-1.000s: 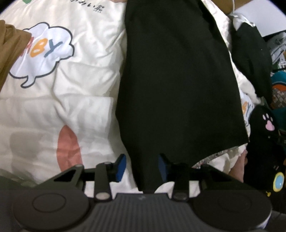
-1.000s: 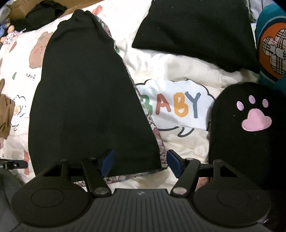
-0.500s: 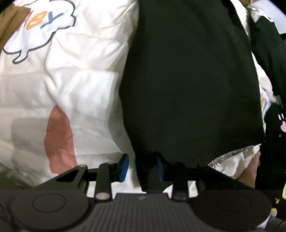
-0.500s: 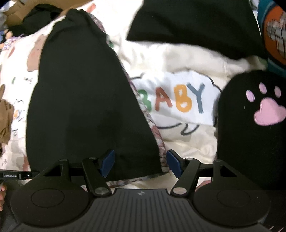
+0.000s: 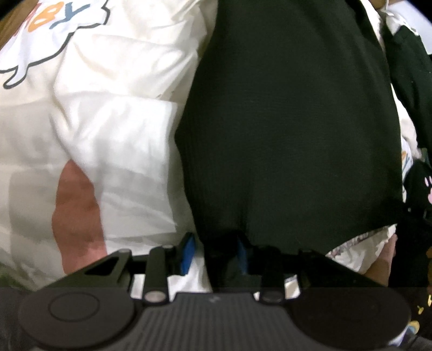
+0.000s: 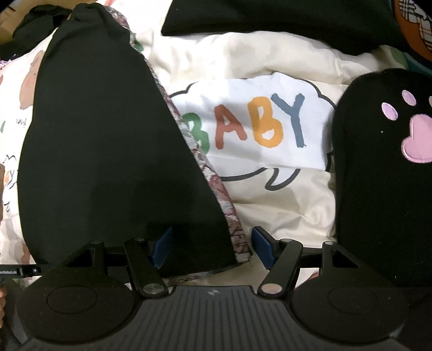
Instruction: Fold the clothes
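A long black garment (image 5: 291,129) lies flat on a white printed bedspread (image 5: 108,140); it also shows in the right wrist view (image 6: 108,140), with a patterned hem along its right edge. My left gripper (image 5: 214,249) is closing on the garment's near left corner, which bunches between the blue pads. My right gripper (image 6: 210,247) is open, its pads straddling the garment's near right corner without pinching it.
A black plush cushion with a pink paw print (image 6: 383,172) sits to the right. Another black garment (image 6: 283,21) lies at the back. A "BABY" print (image 6: 256,127) marks the bedspread. A brown cloth shows at the far left edge.
My left gripper moved forward onto the garment's corner and narrowed its jaws around it. My right gripper edged forward over the other corner and stayed open.
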`<state>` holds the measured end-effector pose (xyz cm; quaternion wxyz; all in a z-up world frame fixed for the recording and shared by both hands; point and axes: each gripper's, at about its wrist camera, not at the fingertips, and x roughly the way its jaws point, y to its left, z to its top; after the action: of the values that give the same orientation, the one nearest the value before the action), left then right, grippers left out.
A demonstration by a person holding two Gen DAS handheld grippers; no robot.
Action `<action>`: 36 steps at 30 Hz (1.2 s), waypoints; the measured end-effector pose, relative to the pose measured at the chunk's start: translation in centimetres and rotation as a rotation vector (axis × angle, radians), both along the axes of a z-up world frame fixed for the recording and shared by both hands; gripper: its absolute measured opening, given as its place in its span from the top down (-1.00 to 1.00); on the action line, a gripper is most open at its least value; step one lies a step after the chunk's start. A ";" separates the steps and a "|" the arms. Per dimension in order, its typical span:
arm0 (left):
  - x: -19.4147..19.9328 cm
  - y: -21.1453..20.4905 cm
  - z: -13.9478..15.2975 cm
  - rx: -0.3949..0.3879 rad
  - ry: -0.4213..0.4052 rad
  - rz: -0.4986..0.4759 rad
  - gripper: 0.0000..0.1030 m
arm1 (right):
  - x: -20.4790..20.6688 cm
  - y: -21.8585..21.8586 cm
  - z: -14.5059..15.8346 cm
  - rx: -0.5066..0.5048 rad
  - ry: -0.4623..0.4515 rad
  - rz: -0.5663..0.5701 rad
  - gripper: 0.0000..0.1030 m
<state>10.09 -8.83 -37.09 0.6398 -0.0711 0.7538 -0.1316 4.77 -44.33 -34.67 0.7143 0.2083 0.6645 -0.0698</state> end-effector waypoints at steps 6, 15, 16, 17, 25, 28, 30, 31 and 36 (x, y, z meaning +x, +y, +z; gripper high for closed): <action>0.0 0.3 0.1 -0.006 -0.010 -0.002 0.30 | -0.2 0.5 -1.0 0.019 0.008 0.013 -0.35; 0.3 0.9 1.0 -0.033 -0.020 -0.012 0.51 | -0.6 0.0 -1.0 0.011 0.009 -0.024 -0.08; 0.3 1.0 1.1 -0.035 -0.023 -0.009 0.51 | -0.7 -0.1 -1.0 0.010 0.009 -0.028 -0.08; 0.3 1.0 1.1 -0.034 -0.023 -0.008 0.50 | -0.7 0.0 -1.0 0.008 0.010 -0.027 -0.08; 0.7 1.2 0.7 -0.022 -0.020 -0.005 0.41 | -0.8 0.8 -1.3 -0.021 0.012 0.013 -0.10; 0.8 1.1 0.8 -0.016 -0.027 -0.014 0.41 | -0.9 1.0 -1.5 -0.027 0.011 0.014 -0.10; 0.9 1.0 1.0 -0.013 -0.035 -0.032 0.42 | -1.0 1.1 -1.7 -0.031 0.008 0.014 -0.10; 0.9 1.0 1.0 -0.011 -0.040 -0.040 0.42 | -1.0 1.1 -1.8 -0.032 0.007 0.014 -0.10; 1.0 0.7 1.5 -0.002 -0.063 -0.085 0.57 | -1.2 1.3 -1.9 -0.020 0.006 0.040 0.21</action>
<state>11.10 -8.15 -35.63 0.6571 -0.0356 0.7355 -0.1613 3.59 -43.01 -36.60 0.7158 0.1873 0.6698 -0.0628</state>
